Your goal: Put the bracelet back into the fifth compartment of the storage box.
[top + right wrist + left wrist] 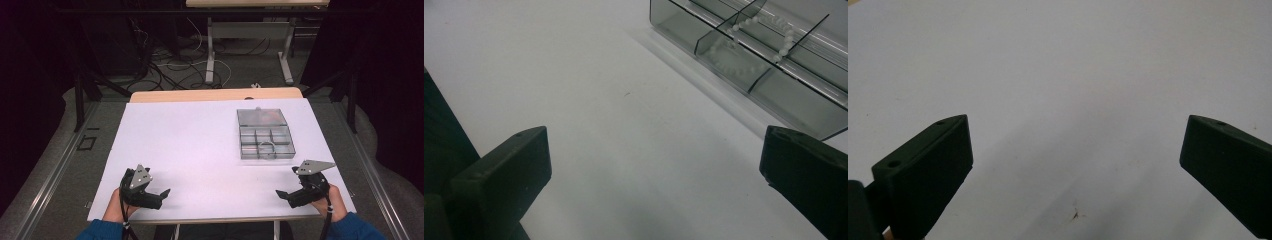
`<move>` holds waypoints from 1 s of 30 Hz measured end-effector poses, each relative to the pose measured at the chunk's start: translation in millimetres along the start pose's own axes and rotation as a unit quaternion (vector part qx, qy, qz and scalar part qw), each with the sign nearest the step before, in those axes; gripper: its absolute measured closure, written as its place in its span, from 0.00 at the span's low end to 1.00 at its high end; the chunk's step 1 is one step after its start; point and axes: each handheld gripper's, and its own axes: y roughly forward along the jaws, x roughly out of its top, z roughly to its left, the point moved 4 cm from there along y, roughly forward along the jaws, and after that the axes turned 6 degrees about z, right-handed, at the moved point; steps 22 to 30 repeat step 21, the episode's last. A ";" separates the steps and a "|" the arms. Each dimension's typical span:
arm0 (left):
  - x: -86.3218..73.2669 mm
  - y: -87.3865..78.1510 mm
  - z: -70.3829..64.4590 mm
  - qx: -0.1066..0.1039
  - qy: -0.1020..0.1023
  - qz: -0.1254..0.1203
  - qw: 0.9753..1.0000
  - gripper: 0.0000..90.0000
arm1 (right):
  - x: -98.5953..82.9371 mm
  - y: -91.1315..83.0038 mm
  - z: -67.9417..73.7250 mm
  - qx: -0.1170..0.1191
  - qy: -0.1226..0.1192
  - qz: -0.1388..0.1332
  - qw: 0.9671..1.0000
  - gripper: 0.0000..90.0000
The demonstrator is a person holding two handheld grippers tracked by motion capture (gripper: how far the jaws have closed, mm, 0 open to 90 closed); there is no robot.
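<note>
A clear plastic compartment box (264,134) lies on the right half of the white table (200,145). A loop of small white beads (267,147) rests in its near middle compartment, draped over a divider. In the right gripper view, the box (784,95) is at the upper right with the bead loop (756,37) inside. My left gripper (163,194) sits low at the table's near left, open, over bare table (1058,75), and holds nothing. At the near right, just in front of the box, my right gripper (281,194) is also open and holds nothing (654,160).
The table's front edge (210,219) runs just under both hands. A small dark mark (1075,215) is on the surface between the left jaws. Beyond the table stand another table's legs (210,55) and loose cables (170,65) on the floor. Dark curtains flank both sides.
</note>
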 end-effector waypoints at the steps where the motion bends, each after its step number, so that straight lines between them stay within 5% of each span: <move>1: -0.1 -0.1 0.2 0.002 0.000 0.000 1.000 0.00 | -0.3 1.1 -0.3 0.002 -0.001 0.000 1.000 0.00; 30: 0.2 1.8 -0.3 -0.001 0.010 0.007 1.000 0.00 | -5.1 6.6 -0.7 0.005 -0.002 0.016 1.000 0.00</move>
